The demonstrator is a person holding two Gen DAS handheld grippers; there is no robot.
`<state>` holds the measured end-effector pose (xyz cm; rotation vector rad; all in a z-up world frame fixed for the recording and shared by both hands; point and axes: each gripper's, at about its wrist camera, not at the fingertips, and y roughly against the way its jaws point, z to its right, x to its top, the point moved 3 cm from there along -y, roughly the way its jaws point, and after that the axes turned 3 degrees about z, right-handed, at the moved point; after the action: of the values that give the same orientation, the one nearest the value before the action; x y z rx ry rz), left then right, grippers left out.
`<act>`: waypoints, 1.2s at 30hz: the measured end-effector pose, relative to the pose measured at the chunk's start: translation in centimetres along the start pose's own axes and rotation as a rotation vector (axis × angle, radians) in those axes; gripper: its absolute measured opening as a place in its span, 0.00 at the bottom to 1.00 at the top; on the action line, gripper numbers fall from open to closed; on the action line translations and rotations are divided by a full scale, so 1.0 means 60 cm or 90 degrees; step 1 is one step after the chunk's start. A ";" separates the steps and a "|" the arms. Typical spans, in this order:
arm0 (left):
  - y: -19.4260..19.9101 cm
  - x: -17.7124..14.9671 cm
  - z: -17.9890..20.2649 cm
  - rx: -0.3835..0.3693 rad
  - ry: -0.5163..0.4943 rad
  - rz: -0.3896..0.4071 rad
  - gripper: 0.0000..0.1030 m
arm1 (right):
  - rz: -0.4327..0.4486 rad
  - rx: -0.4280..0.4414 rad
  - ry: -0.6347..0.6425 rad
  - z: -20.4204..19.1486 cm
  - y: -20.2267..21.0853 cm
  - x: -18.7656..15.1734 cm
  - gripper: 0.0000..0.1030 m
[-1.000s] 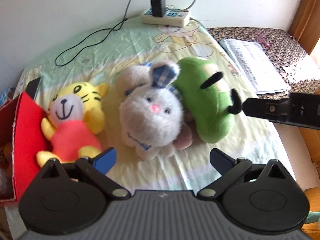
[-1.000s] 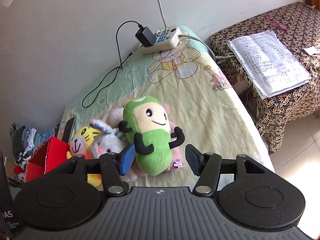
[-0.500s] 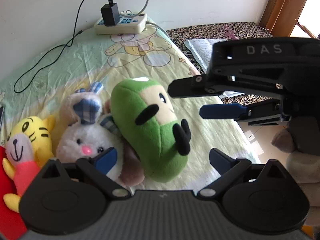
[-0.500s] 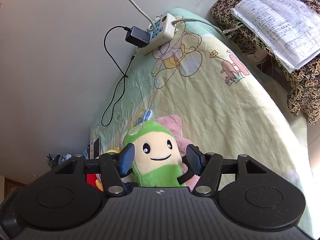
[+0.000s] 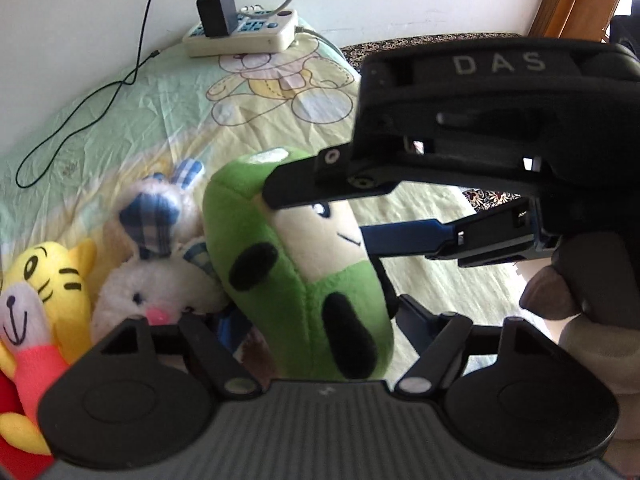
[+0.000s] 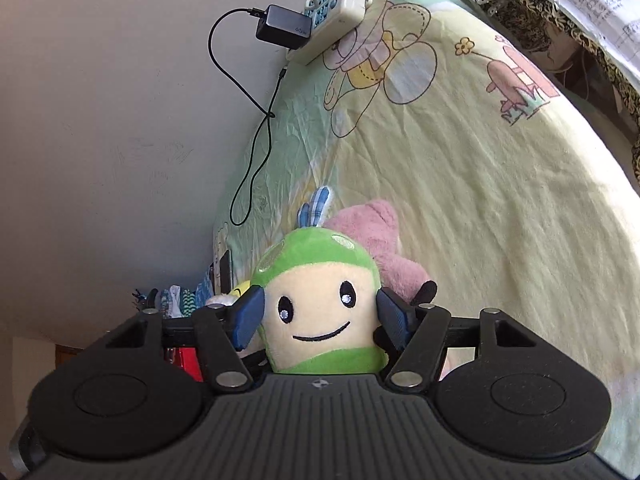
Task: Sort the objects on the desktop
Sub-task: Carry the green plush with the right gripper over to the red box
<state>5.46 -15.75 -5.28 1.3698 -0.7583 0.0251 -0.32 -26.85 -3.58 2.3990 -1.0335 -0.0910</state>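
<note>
A green plush toy (image 5: 296,272) with a cream face lies on the cartoon-print sheet (image 5: 120,128), leaning on a grey rabbit plush (image 5: 160,284). My left gripper (image 5: 316,316) is closing around its lower body, and both pads touch its sides. My right gripper (image 5: 324,216) comes in from the right and straddles the toy's head. In the right wrist view the green plush toy (image 6: 316,248) faces the camera between the blue pads of my right gripper (image 6: 320,316). Those jaws are opening and stand close beside the cheeks.
A yellow tiger plush (image 5: 44,292) sits left of the rabbit beside a red box (image 5: 8,400). A pink plush (image 6: 380,240) lies behind the green one. A power strip (image 5: 244,34) with charger and cable rests by the wall. A hand (image 5: 592,320) holds the right gripper.
The left gripper's fingers have gone from wide open to closed in against the green plush's body. The right gripper has dropped lower and now has the toy's head between its fingers.
</note>
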 end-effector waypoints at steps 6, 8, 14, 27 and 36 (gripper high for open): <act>0.021 -0.011 0.013 -0.014 -0.021 0.006 0.72 | 0.003 0.005 -0.028 0.002 0.029 -0.018 0.62; 0.028 -0.018 0.021 -0.020 -0.034 0.006 0.72 | 0.009 -0.001 -0.016 -0.003 0.040 -0.026 0.62; 0.070 -0.048 0.038 -0.041 -0.063 0.016 0.72 | 0.013 0.001 0.006 -0.013 0.083 -0.068 0.62; 0.172 -0.132 0.015 -0.029 -0.061 0.065 0.72 | 0.001 0.028 0.077 -0.083 0.094 -0.166 0.62; 0.262 -0.177 -0.097 -0.003 0.003 0.126 0.72 | -0.027 0.082 0.133 -0.179 0.036 -0.229 0.62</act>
<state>-6.85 -2.58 3.00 1.2855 -0.8870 0.1821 -8.65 -13.86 4.83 2.4822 -0.9156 0.2126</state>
